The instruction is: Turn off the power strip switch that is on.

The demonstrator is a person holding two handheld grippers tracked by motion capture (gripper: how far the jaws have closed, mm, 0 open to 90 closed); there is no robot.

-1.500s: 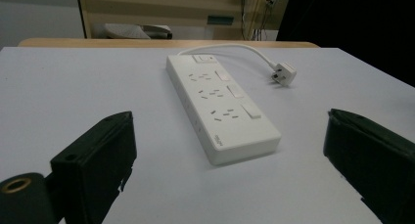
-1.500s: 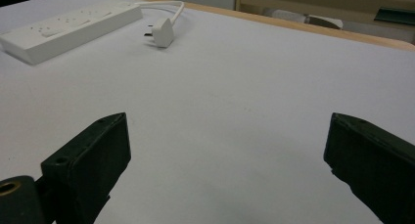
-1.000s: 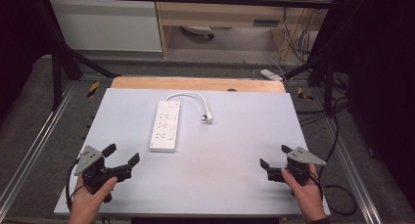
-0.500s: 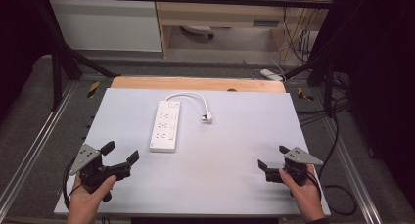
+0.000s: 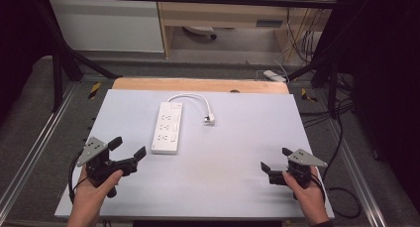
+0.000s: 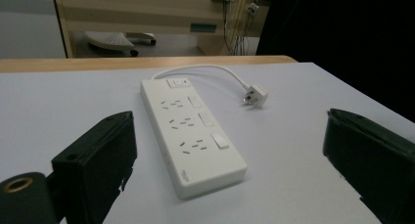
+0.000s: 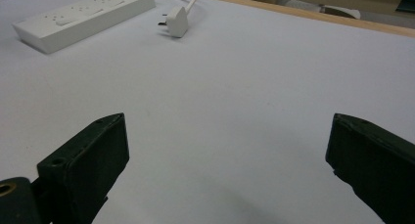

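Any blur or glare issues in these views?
High view: even light, no glare, power strip sharp, surroundings dark. Left gripper view: strip in focus, the near jaws soft. Right gripper view: plug slightly soft, faint shadow on the table between the jaws.

A smooth white plastic power strip (image 5: 167, 127) lies on a matt pale table (image 5: 237, 147) edged in wood.
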